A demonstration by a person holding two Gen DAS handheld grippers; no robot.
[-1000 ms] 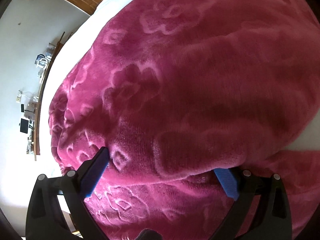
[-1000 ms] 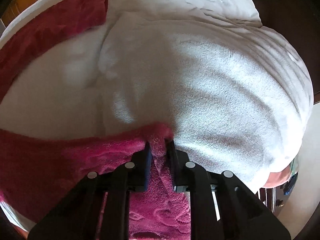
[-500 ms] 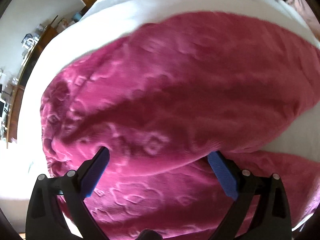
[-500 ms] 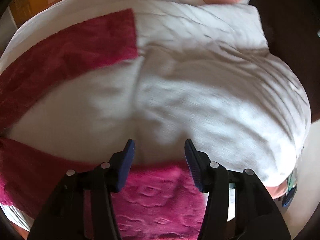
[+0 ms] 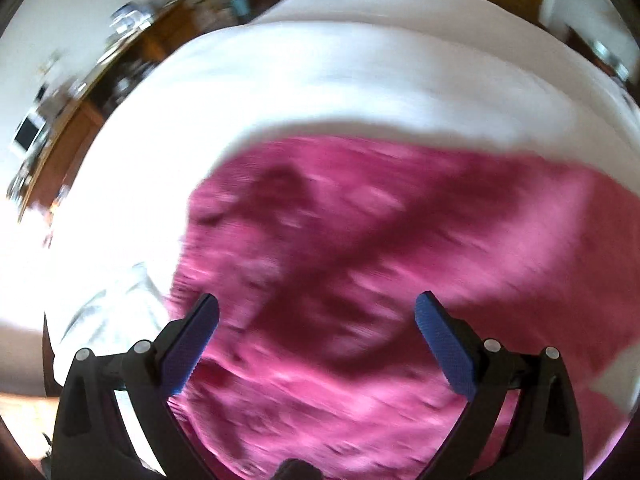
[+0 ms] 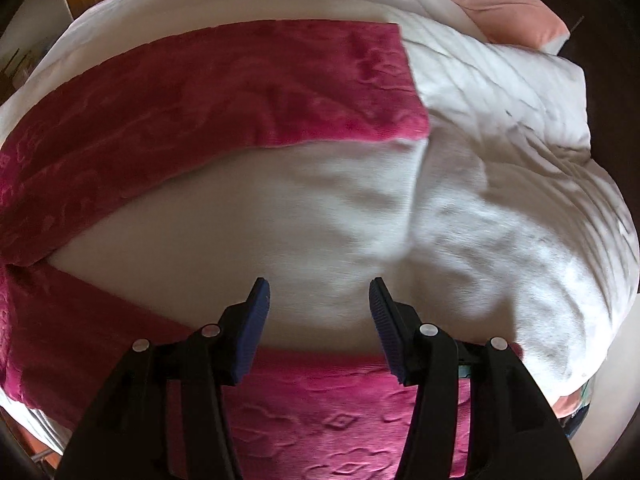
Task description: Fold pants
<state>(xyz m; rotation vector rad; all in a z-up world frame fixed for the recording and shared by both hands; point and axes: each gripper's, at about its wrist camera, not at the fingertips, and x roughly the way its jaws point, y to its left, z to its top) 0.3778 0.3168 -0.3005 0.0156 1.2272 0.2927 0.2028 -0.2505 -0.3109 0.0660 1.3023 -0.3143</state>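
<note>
The magenta fleece pants [image 6: 224,92] with an embossed pattern lie spread on a white bed. In the right wrist view one leg runs across the top and the other leg [image 6: 320,420] lies under my right gripper [image 6: 318,300], which is open and empty above it. In the blurred left wrist view the pants [image 5: 360,248] fill the middle, and my left gripper [image 5: 316,316] is wide open and empty above them.
The white duvet [image 6: 500,208] bunches up to the right, with a pink pillow [image 6: 504,4] at the far right corner. In the left wrist view the white bed [image 5: 360,72] stretches beyond the pants, and a wooden desk [image 5: 80,92] with clutter stands at left.
My right gripper opened and let go of the pants leg, then lifted back. My left gripper pulled back and up from the pants, so more bed shows; the view is motion-blurred.
</note>
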